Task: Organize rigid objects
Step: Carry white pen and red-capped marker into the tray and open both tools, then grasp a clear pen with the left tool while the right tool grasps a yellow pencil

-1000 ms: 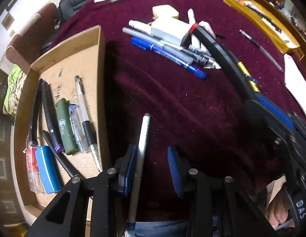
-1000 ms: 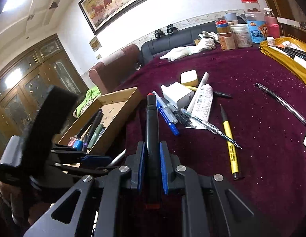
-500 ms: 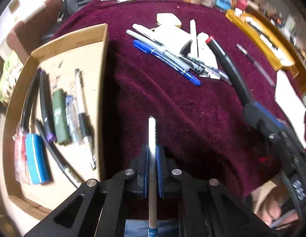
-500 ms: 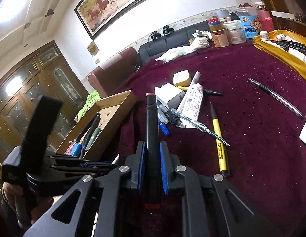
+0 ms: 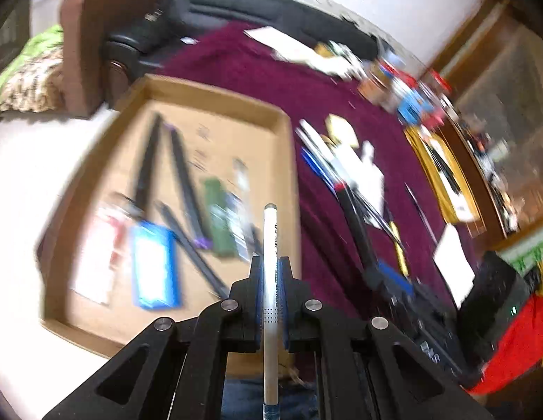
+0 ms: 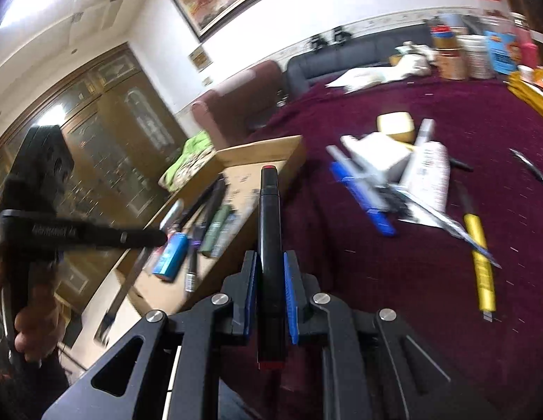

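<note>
The cardboard box [image 5: 215, 98] on the maroon tablecloth [image 5: 341, 280] holds dark pens, a green marker [image 5: 219, 220] and a blue case [image 5: 154, 262]. The left gripper [image 5: 270, 273] clamps a white pen [image 5: 270, 245] above the box's edge. The right gripper [image 6: 270, 276] grips a black marker [image 6: 269, 227].

Left hand-held gripper [image 5: 270, 273] clamped tight, right hand-held gripper [image 6: 270, 273] likewise

Box contents [image 5: 187, 217] motion-blurred, white pen's [image 5: 270, 280] tail beyond the bottom edge
</note>
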Motion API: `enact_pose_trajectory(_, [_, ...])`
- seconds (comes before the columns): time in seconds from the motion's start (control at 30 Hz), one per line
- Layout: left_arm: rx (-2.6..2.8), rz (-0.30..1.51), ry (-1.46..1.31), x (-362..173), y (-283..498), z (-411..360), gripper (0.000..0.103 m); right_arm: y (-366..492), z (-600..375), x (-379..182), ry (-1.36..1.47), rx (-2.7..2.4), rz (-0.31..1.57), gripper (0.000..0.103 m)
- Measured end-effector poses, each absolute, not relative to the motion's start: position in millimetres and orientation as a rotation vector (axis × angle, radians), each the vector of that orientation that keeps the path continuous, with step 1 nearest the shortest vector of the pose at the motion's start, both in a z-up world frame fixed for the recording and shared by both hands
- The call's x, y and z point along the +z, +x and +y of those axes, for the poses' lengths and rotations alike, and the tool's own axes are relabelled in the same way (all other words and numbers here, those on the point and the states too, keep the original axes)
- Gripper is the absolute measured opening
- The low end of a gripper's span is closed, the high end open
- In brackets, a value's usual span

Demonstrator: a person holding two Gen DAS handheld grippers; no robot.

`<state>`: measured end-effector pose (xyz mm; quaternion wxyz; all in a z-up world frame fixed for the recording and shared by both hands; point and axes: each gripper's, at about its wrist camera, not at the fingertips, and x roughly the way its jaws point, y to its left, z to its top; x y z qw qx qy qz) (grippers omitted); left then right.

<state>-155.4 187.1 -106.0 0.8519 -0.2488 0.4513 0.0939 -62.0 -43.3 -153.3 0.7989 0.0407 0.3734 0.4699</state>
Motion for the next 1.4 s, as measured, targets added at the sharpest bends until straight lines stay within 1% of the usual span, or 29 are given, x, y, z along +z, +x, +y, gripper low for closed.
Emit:
enact_pose_trajectory(0.17, [0.298,0.889,-0.564,-108.6,-140.5,239.5,0.006,-62.2,8.0,-146.3,0.024,1.058,0.829,0.014])
enact_pose_trajectory(0.3, [0.342,0.889,-0.655,-127.3,-112.3,276.4,0.006,-56.5,53.7,-146.4,-0.062,1.039,0.832,0.014])
enact_pose_trajectory(0.43, [0.328,0.890,-0.708,-136.8,-89.2,291.2,0.006,-42.1,86.6,-155.8,-0.118,0.982,0.849,0.014])
enact_pose_trajectory(0.53, [0.370,0.907,-0.676,-144.2,-67.9,298.5,0.006,-34.6,101.0,-161.6,-0.150,0.952,0.860,0.014])
enact_pose_trajectory(0.8, [0.403,0.960,-0.659,-166.9,-46.2,308.1,0.006,-39.4,118.4,-168.7,-0.245,0.904,0.837,0.015])
enact_pose_trajectory(0.9, [0.427,0.951,-0.642,-166.0,-46.4,306.9,0.007,-44.0,119.2,-169.3,-0.268,0.905,0.823,0.021])
enact_pose_trajectory(0.93, [0.437,0.954,-0.632,-165.3,-47.3,306.1,0.008,-45.3,118.9,-168.6,-0.266,0.910,0.822,0.028])
enact_pose_trajectory(0.97, [0.441,0.952,-0.628,-163.4,-50.2,304.8,0.015,-45.9,117.0,-167.3,-0.257,0.920,0.821,0.036])
enact_pose_trajectory(1.0, [0.439,0.947,-0.627,-161.3,-52.5,303.0,0.027,-46.1,113.4,-164.4,-0.234,0.936,0.817,0.039])
enact_pose_trajectory(1.03, [0.437,0.938,-0.621,-157.2,-56.3,298.9,0.033,-47.2,105.0,-159.6,-0.194,0.956,0.806,0.040])
enact_pose_trajectory(1.1, [0.441,0.896,-0.576,-143.3,-68.8,283.7,0.048,-49.1,86.5,-150.9,-0.138,0.982,0.783,0.040])
enact_pose_trajectory(1.13, [0.446,0.874,-0.551,-136.2,-75.3,273.4,0.051,-51.2,73.7,-146.4,-0.111,0.992,0.768,0.042])
enact_pose_trajectory(1.2, [0.436,0.833,-0.508,-122.6,-89.2,246.3,0.061,-54.9,49.3,-141.6,-0.071,1.003,0.752,0.044])
enact_pose_trajectory(1.3, [0.379,0.801,-0.480,-112.0,-103.3,205.7,0.067,-53.1,6.8,-142.2,-0.002,1.000,0.765,0.044])
enact_pose_trajectory(1.4, [0.305,0.805,-0.488,-112.4,-108.0,164.1,0.068,-47.8,-35.3,-149.8,0.045,0.957,0.783,0.044])
